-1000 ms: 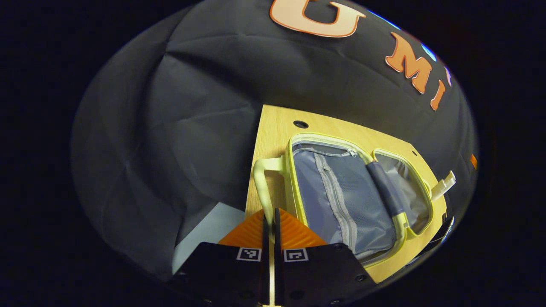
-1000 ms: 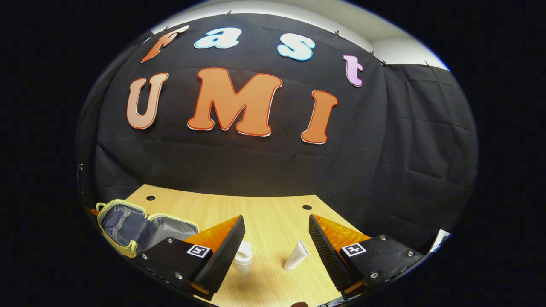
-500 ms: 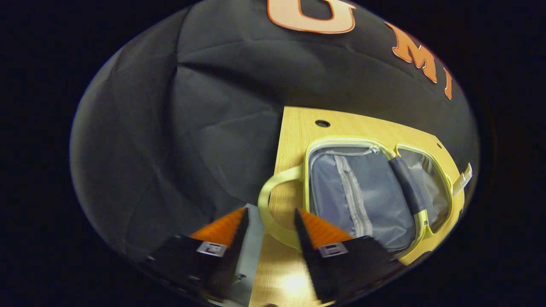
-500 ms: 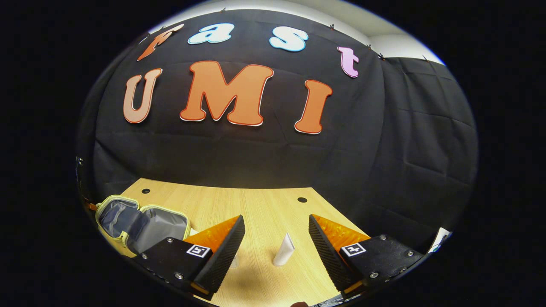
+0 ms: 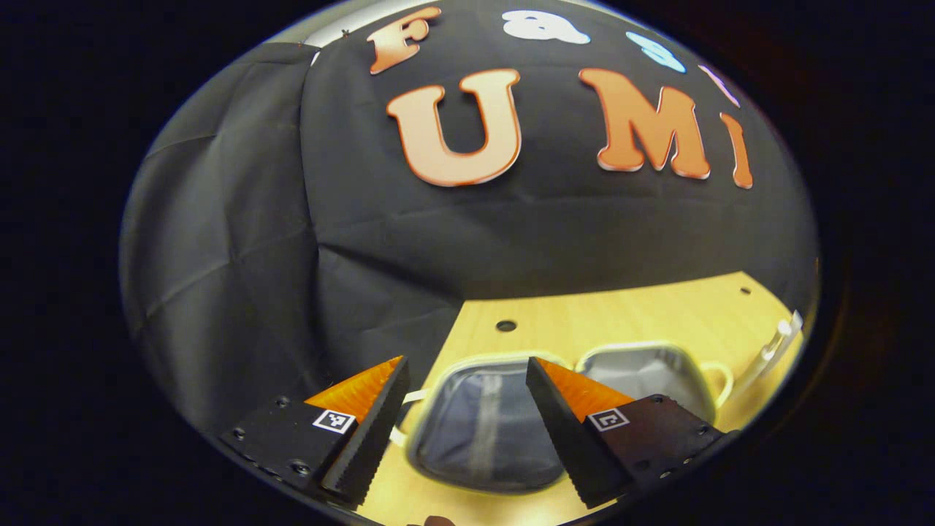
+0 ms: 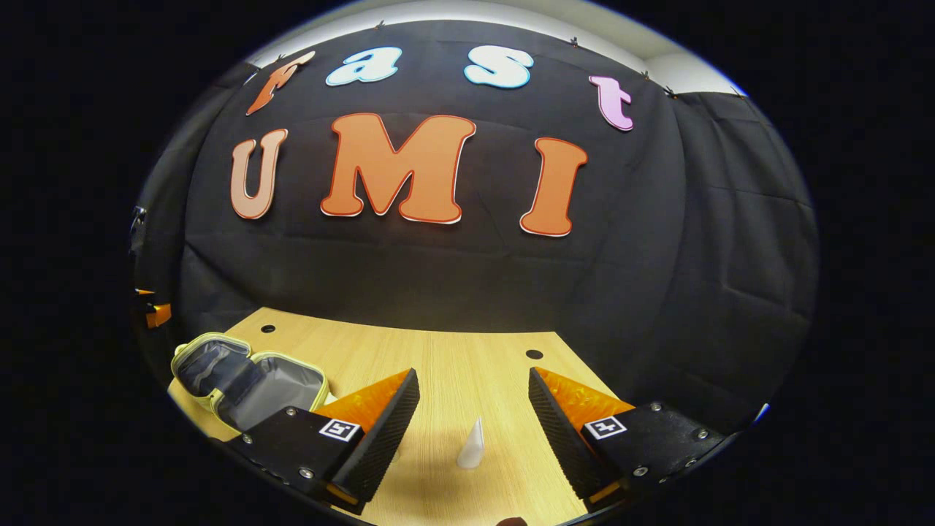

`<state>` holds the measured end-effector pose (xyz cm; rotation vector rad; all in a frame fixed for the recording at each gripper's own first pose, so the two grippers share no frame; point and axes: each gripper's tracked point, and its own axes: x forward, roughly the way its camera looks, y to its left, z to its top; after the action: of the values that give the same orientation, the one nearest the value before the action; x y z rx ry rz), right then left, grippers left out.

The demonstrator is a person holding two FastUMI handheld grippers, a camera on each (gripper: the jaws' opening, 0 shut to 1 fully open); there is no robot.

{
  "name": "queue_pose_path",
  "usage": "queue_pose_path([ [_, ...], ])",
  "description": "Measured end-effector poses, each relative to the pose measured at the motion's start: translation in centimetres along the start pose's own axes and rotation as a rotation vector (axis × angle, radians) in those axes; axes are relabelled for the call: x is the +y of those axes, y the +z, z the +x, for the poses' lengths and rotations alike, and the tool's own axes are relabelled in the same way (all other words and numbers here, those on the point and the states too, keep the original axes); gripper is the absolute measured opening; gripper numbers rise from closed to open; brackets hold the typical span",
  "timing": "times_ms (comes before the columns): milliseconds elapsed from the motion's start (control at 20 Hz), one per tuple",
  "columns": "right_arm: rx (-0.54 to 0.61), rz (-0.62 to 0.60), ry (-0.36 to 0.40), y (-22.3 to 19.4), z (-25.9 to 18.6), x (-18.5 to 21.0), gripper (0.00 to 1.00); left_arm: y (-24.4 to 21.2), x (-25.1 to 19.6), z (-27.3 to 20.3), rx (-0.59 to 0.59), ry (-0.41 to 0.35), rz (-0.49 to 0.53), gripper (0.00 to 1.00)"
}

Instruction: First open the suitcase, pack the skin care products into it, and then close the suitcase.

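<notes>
On the wooden table [image 5: 628,314], we see the suitcase [image 5: 482,431] lying open, gray lining up, at 6 o'clock in the left gripper view, framed by our left gripper [image 5: 467,431], jaws spread and holding nothing. Our right gripper [image 6: 473,438] is likewise spread and empty; a white tube [image 6: 472,446] stands between its fingers without touching them, suitcase at 8 o'clock.

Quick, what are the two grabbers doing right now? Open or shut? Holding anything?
Left gripper: open, holding nothing, above the open suitcase.
Right gripper: open, holding nothing, white tube between its fingers, untouched.
</notes>
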<state>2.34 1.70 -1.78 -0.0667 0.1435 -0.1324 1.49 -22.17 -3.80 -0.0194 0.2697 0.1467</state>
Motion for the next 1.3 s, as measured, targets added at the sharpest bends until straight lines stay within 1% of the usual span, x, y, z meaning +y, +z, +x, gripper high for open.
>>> queue_pose_path([
  [50, -0.001, -0.002, 0.011, -0.1, 0.3, -0.4, 0.96, 1.4, -2.3, -1.0, -0.035, -0.018, -0.012, 1.00],
  [150, 0.004, -0.004, 0.034, -0.7, 0.8, -0.9, 0.96, 3.6, -6.3, -2.2, -0.102, -0.035, -0.004, 0.99],
  [250, 0.011, -0.002, 0.056, -1.4, 1.2, -1.2, 0.96, 4.7, -11.4, -3.7, -0.139, -0.093, 0.006, 0.99],
  [350, 0.012, -0.003, 0.074, -2.1, 1.6, -1.5, 0.96, 5.2, -16.1, -5.1, -0.168, -0.150, 0.024, 1.00],
  [500, 0.021, -0.008, 0.105, -3.2, 2.2, -1.8, 0.96, 4.2, -21.8, -7.0, -0.208, -0.199, 0.083, 0.99],
  [600, 0.024, 0.001, 0.119, -3.8, 2.5, -1.9, 0.96, 2.9, -25.1, -7.5, -0.204, -0.227, 0.100, 0.99],
  [750, 0.032, 0.021, 0.131, -5.0, 3.1, -1.7, 0.96, 1.9, -28.9, -8.1, -0.198, -0.264, 0.078, 1.00],
  [850, 0.025, 0.022, 0.130, -5.5, 3.5, -1.8, 0.96, 1.1, -32.0, -8.3, -0.200, -0.317, 0.096, 1.00],
  [1000, 0.043, 0.027, 0.144, -6.7, 3.4, -2.2, 0.96, -1.9, -36.6, -8.9, -0.160, -0.412, 0.143, 1.00],
  [1050, 0.046, 0.027, 0.141, -6.9, 3.4, -2.7, 0.96, -3.0, -37.7, -9.0, -0.140, -0.429, 0.154, 1.00],
  [1200, 0.053, 0.009, 0.116, -7.7, 3.6, -4.5, 0.96, -7.1, -40.2, -9.2, -0.066, -0.463, 0.176, 0.99],
  [1250, 0.058, 0.006, 0.107, -8.1, 3.5, -5.2, 0.96, -8.0, -40.8, -9.3, -0.055, -0.457, 0.182, 0.99],
  [1300, 0.065, 0.008, 0.099, -8.4, 3.6, -5.8, 0.96, -9.4, -41.7, -8.9, -0.030, -0.469, 0.185, 0.99],
])
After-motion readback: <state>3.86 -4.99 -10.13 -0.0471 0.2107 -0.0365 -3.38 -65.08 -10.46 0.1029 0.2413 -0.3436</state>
